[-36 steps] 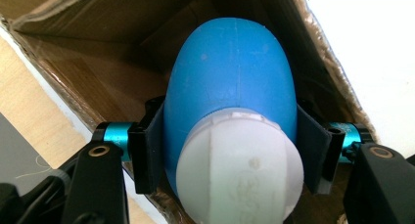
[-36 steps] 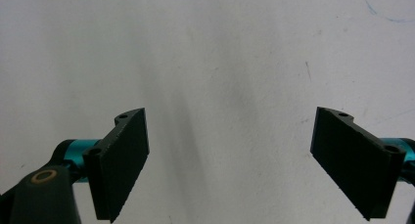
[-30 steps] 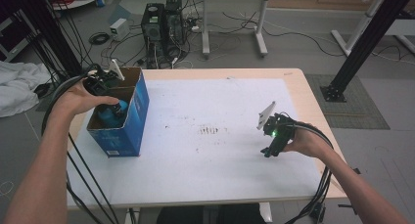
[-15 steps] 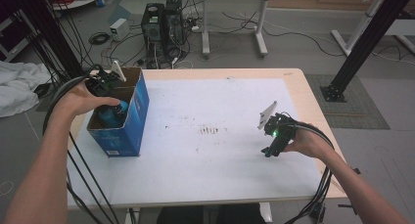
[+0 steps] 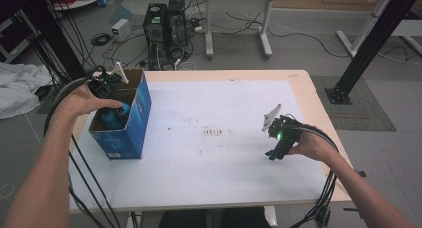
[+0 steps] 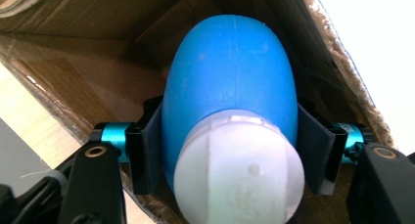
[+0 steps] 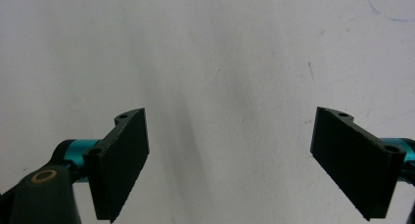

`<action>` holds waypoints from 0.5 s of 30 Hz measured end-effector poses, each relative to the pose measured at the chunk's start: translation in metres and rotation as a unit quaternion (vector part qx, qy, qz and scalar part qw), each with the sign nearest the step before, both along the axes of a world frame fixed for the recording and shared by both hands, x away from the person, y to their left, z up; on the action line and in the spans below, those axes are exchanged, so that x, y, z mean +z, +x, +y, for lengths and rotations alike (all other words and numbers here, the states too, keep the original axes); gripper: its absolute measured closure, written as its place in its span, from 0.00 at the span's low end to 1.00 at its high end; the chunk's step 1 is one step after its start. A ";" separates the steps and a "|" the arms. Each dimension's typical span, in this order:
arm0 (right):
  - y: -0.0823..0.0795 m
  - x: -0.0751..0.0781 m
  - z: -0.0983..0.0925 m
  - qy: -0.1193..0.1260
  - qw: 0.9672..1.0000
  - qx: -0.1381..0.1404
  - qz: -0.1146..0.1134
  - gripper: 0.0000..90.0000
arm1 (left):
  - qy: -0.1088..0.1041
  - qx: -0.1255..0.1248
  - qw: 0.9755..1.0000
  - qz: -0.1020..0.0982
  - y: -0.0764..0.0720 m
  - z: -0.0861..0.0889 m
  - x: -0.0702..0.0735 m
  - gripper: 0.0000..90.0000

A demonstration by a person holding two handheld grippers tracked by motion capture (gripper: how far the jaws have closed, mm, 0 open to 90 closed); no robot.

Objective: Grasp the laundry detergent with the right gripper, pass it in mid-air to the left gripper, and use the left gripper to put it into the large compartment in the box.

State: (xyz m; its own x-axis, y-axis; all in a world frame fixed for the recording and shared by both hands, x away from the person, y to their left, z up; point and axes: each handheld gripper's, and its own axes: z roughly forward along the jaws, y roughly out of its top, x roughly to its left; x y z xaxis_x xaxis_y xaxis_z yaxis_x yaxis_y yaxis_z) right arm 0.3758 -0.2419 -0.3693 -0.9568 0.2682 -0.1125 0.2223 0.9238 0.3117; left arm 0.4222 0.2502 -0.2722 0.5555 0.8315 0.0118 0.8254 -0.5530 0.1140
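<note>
Left claw (image 6: 230, 155) clamps a blue bottle (image 6: 230, 92) inside the cardboard box (image 5: 142, 106); right claw (image 7: 230, 160) gapes empty above the table (image 5: 224, 158).

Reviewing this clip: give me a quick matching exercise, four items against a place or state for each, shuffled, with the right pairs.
Items:
1. blue bottle
2. left gripper
3. right gripper
4. blue cardboard box

Places or states:
A. jaws wide apart over the bare white tabletop
B. standing open-topped at the table's left side
C. held between two jaws, white cap toward the camera
D. reaching down inside the box, closed on something

Pairs: 1-C, 2-D, 3-A, 4-B
</note>
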 end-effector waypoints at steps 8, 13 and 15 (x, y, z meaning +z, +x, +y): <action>-0.001 -0.001 0.000 0.000 1.000 -0.002 0.001 0.15 | 0.000 0.000 1.000 0.002 0.001 0.000 0.000 0.40; -0.001 -0.001 0.000 0.000 1.000 -0.003 0.002 0.15 | 0.000 0.000 1.000 0.004 0.002 0.000 -0.001 0.37; -0.001 -0.002 0.000 0.000 1.000 -0.002 0.002 0.15 | 0.000 -0.003 1.000 0.004 0.002 -0.001 0.000 0.37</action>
State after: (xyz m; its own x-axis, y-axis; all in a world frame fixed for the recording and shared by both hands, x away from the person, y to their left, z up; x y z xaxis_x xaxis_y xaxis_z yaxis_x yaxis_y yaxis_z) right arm 0.3745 -0.2419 -0.3709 -0.9561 0.2722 -0.1090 0.2274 0.9230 0.3104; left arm 0.4242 0.2496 -0.2726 0.5599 0.8285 0.0072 0.8232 -0.5573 0.1082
